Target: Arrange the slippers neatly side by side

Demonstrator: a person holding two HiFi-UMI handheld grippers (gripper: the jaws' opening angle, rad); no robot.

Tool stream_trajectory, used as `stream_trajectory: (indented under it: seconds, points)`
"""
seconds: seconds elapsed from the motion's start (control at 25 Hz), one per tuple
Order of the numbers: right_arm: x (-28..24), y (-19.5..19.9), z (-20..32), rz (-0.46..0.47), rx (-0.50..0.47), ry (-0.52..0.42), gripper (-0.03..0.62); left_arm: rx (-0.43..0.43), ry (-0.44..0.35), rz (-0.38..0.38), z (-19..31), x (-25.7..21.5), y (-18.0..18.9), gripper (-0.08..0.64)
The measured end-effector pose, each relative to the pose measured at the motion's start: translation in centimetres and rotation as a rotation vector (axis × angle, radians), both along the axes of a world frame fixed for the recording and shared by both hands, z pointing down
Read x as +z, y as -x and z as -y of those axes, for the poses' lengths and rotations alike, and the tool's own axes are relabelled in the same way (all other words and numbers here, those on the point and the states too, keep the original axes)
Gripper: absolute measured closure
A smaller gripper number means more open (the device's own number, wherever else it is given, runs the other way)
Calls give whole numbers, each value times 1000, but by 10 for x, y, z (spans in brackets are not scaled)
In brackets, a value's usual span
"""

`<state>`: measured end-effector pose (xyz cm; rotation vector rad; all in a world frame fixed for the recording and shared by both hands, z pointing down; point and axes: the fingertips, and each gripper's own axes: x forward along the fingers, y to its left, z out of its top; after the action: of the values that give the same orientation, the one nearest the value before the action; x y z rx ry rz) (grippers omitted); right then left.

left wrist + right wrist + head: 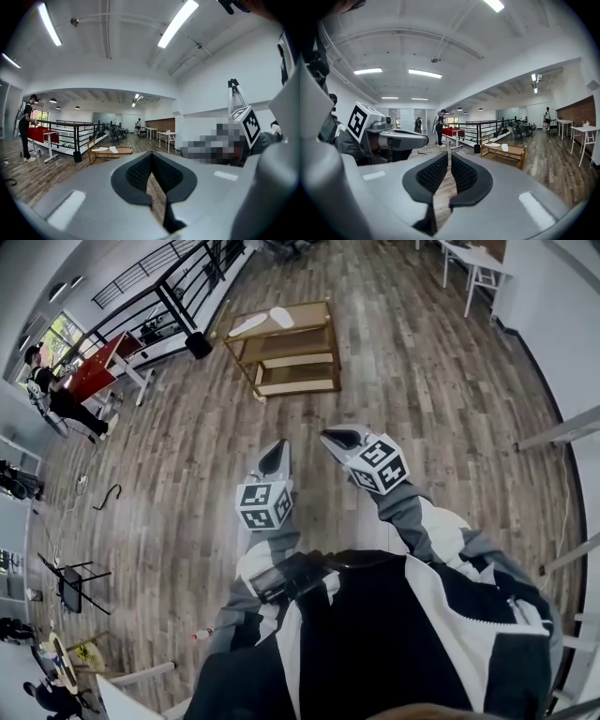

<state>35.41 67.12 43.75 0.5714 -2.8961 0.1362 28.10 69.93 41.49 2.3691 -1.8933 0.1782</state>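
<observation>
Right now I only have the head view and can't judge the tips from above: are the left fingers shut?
Observer: Yes. The left gripper view shows the left gripper with its fingers meeting and nothing between them.
Operator: And the right?
Observer: The right gripper has a narrow gap between its fingers, also empty.
Operator: Anyone ahead that I can't see?
Observer: One person stands far beyond the rack, by the white tables.
</observation>
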Motion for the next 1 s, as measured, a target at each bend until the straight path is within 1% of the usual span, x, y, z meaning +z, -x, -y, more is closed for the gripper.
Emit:
stream_trajectory:
  seconds: [0.16,0.32,0.4,0.48,0.56,0.72,0.88,1.0]
  points:
    - [6,6,7,-14,9,7,561,-4,14,-15,1,8,10,548]
    - [10,9,15,-32,24,-15,561,18,28,-44,11,22,16,548]
    - [12,16,20,-23,15,-16,561,30,27,-53,19,27,25,546]
    - [12,23,25,-5,-8,-13,577,51,17,-57,29,29,35,546]
    - [7,31,27,14,-29,-6,578,79,6,-56,37,30,46,546]
    - [-6,50,36,41,-56,-27,585,140,-10,-62,51,30,73,546]
    - [10,77,55,-33,-48,-57,588,199,22,-65,62,42,99,546]
    - [20,97,62,-62,-36,-48,588,237,46,-63,72,50,121,546]
